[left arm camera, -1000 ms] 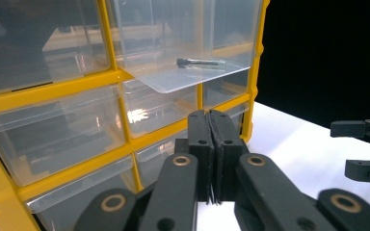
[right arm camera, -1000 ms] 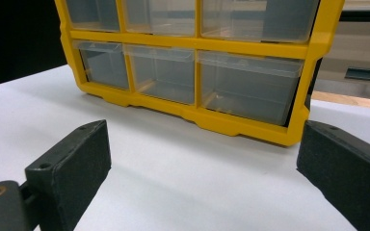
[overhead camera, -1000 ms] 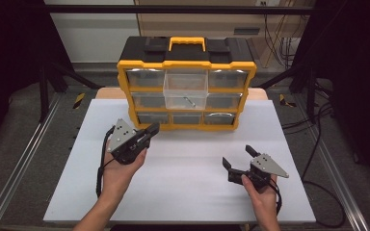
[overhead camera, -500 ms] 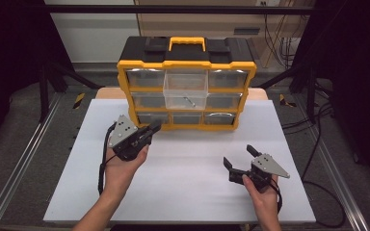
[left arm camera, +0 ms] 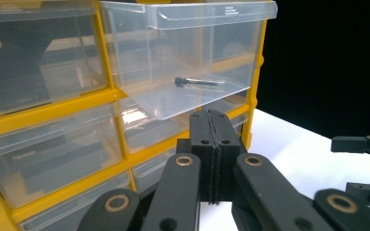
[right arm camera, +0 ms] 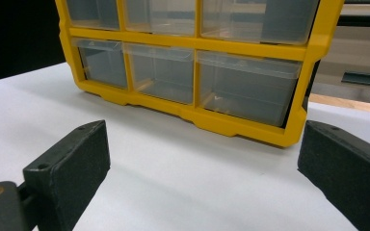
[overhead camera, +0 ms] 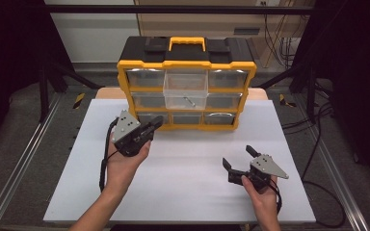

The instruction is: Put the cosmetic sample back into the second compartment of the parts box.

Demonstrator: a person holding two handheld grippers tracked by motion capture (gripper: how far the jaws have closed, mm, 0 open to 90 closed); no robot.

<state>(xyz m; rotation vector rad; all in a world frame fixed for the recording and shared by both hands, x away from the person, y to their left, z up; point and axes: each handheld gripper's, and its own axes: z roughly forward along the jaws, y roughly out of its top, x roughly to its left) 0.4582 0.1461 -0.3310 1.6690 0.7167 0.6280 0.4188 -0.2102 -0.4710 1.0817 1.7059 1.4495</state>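
Note:
A yellow and black drawer cabinet (overhead camera: pixel 187 82) stands at the back of the white table (overhead camera: pixel 183 159). Its clear top-middle drawer (overhead camera: pixel 186 89) is pulled out, and a small dark bolt (left arm camera: pixel 197 82) lies inside it. My left gripper (overhead camera: pixel 156 125) is shut with nothing between its jaws, held just below and left of that drawer; in the left gripper view the shut jaws point at the drawer (left arm camera: pixel 188 57). My right gripper (overhead camera: pixel 238 156) rests low at the front right, jaws wide open and empty, facing the cabinet's bottom row (right arm camera: pixel 188 77).
Metal rails (overhead camera: pixel 19 168) run along both sides of the table. Cables (overhead camera: pixel 318 125) trail on the floor at the right. Bare table surface lies between the two hands and in front of the cabinet.
My left gripper has edged slightly up and right toward the cabinet. The right gripper has stayed where it was.

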